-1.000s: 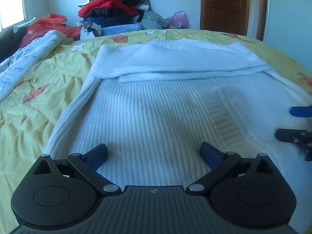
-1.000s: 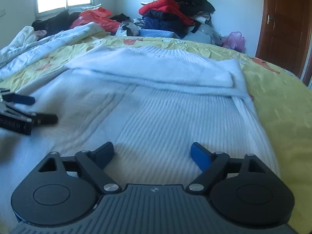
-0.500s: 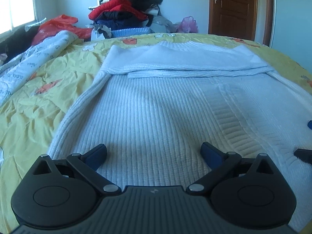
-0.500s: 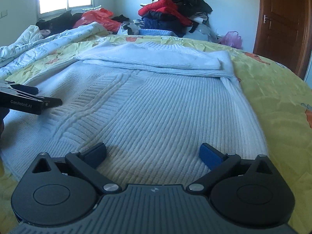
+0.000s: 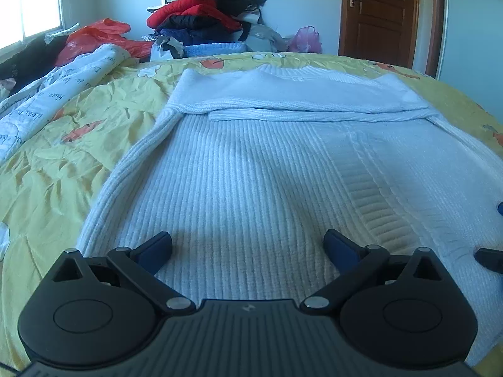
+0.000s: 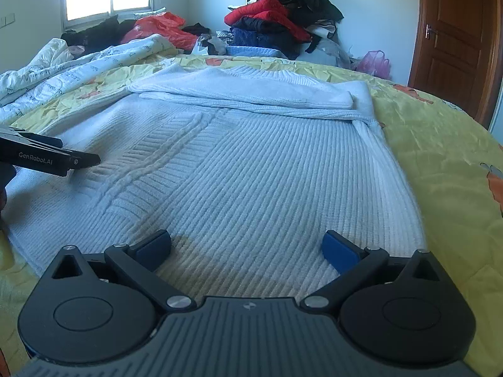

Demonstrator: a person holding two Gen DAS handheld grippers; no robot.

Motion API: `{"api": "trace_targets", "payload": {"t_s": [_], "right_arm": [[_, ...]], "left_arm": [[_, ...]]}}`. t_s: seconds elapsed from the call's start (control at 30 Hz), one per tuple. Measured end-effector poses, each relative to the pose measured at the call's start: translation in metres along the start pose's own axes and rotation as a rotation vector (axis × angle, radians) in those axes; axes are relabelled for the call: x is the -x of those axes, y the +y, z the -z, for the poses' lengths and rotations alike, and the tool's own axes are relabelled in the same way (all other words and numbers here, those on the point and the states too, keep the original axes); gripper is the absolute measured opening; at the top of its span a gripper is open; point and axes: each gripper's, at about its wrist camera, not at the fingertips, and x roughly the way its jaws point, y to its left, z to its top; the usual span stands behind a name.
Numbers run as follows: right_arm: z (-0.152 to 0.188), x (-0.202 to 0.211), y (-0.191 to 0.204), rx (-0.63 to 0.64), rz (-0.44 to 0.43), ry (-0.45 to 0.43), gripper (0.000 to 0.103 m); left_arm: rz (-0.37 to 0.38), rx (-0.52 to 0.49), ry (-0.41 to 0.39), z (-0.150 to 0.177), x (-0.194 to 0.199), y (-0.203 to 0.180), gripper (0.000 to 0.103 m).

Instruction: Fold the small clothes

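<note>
A white ribbed knit sweater (image 5: 251, 163) lies flat on the yellow bedspread (image 5: 63, 163), its sleeves folded across the far part near the collar. It also shows in the right wrist view (image 6: 251, 163). My left gripper (image 5: 248, 248) is open and empty, low over the sweater's near hem on its left side. My right gripper (image 6: 246, 246) is open and empty over the near hem on the right side. The left gripper shows from the side at the left edge of the right wrist view (image 6: 78, 160).
A pile of red, black and blue clothes (image 5: 204, 15) stands at the far end of the bed. A white printed quilt (image 5: 47, 100) and a red bag (image 5: 94, 34) lie at the far left. A brown door (image 5: 380, 15) is at the back right.
Both grippers have drawn back toward the sweater's near hem and stayed open. The right gripper has slid almost out of the left wrist view.
</note>
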Motion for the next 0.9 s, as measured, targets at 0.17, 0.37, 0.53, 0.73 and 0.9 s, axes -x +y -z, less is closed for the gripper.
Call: {"api": "trace_targets", "payload": {"t_s": [0.17,0.37,0.53,0.73,0.9], "right_arm": [[0.0,0.002,0.001,-0.013,0.015,0.007,0.101],[0.002,0.003,0.003,-0.02,0.029,0.004,0.101],[0.004,0.006,0.004,-0.02,0.037,0.007,0.101],[0.005,0.007,0.004,-0.019,0.036,0.004,0.101],[0.006,0.008,0.003,-0.021,0.031,0.002,0.102]], "left_arm": [[-0.014,0.041,-0.002,0.003,0.007,-0.001,0.103],[-0.018,0.025,-0.005,0.006,0.008,-0.002,0.103],[-0.006,-0.011,0.016,0.009,0.011,-0.002,0.103],[0.004,-0.022,0.02,0.016,0.017,-0.002,0.103],[0.012,-0.029,0.003,0.021,0.02,0.0,0.103]]}}
